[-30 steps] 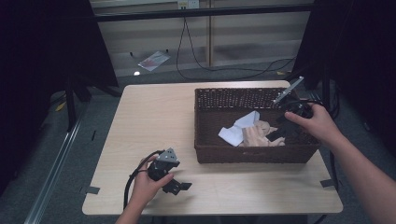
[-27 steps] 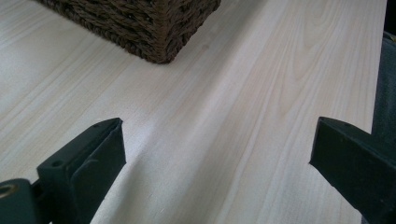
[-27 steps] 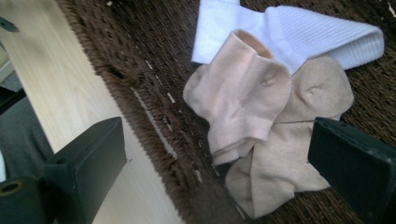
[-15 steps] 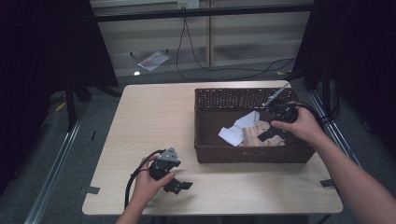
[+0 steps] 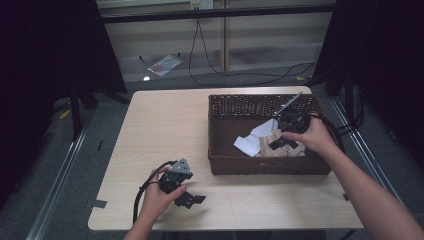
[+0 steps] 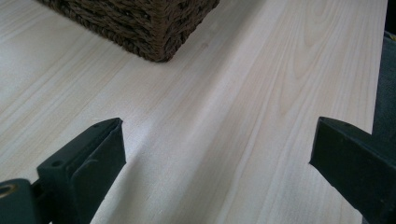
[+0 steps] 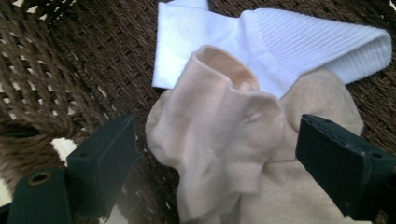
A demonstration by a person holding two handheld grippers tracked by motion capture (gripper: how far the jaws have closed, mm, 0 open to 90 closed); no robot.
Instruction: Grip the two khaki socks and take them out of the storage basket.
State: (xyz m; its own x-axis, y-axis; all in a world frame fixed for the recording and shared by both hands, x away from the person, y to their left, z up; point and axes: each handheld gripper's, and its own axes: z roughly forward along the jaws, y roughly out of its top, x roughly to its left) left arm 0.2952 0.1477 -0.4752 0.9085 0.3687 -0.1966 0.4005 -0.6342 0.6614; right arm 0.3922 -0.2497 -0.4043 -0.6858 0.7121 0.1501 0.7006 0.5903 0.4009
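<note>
Right gripper view shows the beige sock (image 7: 219, 140) lying in the basket (image 7: 42, 70), between the right gripper (image 7: 215, 163)'s open fingers, which have just been closing a little. Nothing is picked up yet. The left gripper (image 5: 187, 197) waits open on the desk (image 5: 165, 125).

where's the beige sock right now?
In the high view the beige sock lies inside the wicker basket at the table's right, against the white sock, between the open jaws of the right gripper.

Beige sock (image 7: 224, 154) running off bottom edge of right gripper view; white sock (image 7: 280, 42) lying partly under it; basket (image 6: 140, 23) getting cropped in left gripper view
</note>
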